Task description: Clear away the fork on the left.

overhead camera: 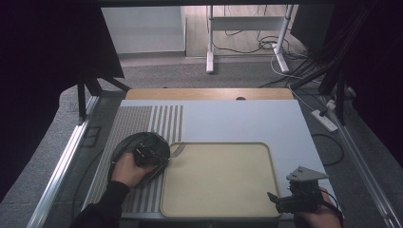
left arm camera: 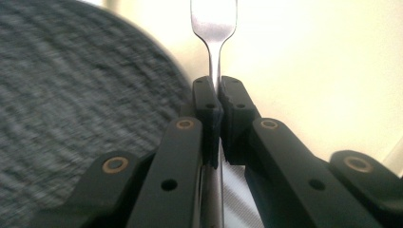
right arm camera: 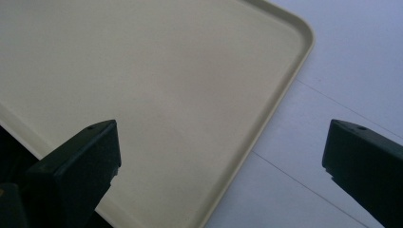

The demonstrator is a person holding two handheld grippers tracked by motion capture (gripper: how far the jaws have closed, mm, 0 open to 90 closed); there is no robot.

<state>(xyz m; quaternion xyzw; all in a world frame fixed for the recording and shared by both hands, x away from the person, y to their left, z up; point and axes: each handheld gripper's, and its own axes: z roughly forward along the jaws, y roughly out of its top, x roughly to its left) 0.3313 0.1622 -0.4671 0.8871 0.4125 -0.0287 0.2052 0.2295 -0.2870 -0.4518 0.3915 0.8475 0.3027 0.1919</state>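
Note:
A metal fork (left arm camera: 214,28) is clamped by its handle between the jaws of my left gripper (left arm camera: 218,95), its head pointing out over the beige tray (left arm camera: 323,71). In the high view the left gripper (overhead camera: 164,156) sits over a dark round plate (overhead camera: 126,142) at the tray's left edge, the fork (overhead camera: 177,150) reaching across the tray's (overhead camera: 218,209) corner. My right gripper (overhead camera: 275,199) stands open at the tray's near right corner, nothing between its jaws. In its own view the right gripper (right arm camera: 221,156) frames the tray (right arm camera: 142,85) rim.
The tray lies on a pale blue mat (overhead camera: 237,118) with a striped band (overhead camera: 161,118) at its left. The dark plate rests on that striped band. A metal rail (overhead camera: 62,166) runs along the table's left side; cables and desk legs (overhead camera: 209,52) are on the floor beyond.

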